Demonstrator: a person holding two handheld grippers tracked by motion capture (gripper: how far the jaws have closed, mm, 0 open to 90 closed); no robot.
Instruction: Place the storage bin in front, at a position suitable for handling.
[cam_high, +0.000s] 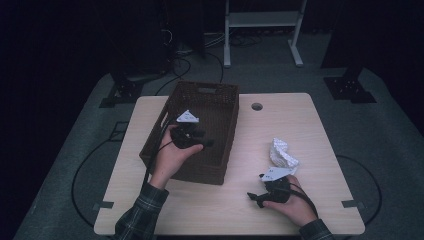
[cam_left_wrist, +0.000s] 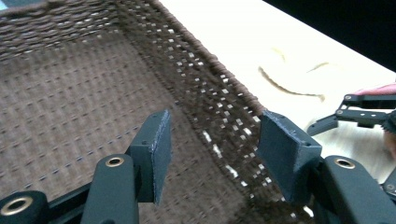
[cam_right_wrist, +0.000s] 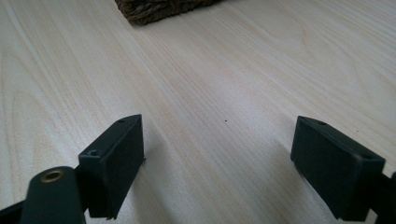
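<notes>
Left gripper (cam_high: 206, 138) hangs inside the dark brown woven rectangular basket (cam_high: 227, 95), over its right half. Jaws part-open, nothing between them. In the left gripper view (cam_left_wrist: 212, 154) they straddle the line of the basket's right wall, apart from the weave.

Basket sits on the pale wood-grain surface (cam_high: 280, 212), left of centre, reaching from near the far edge to about mid-depth. Bare woven floor inside wherever it is visible.

Crumpled white paper ball (cam_high: 283, 154) lies on the surface right of the basket — well apart from it, about mid-depth toward the right edge.

Right gripper (cam_high: 255, 197) is just in front of the paper, near the front right corner, held low over the surface and pointing left. Jaws wide apart and empty. Right gripper view (cam_right_wrist: 217, 161) has bare wood between the pads and one basket corner at the top.

Grey round grommet hole (cam_high: 257, 106) near the far edge, right of the basket.
</notes>
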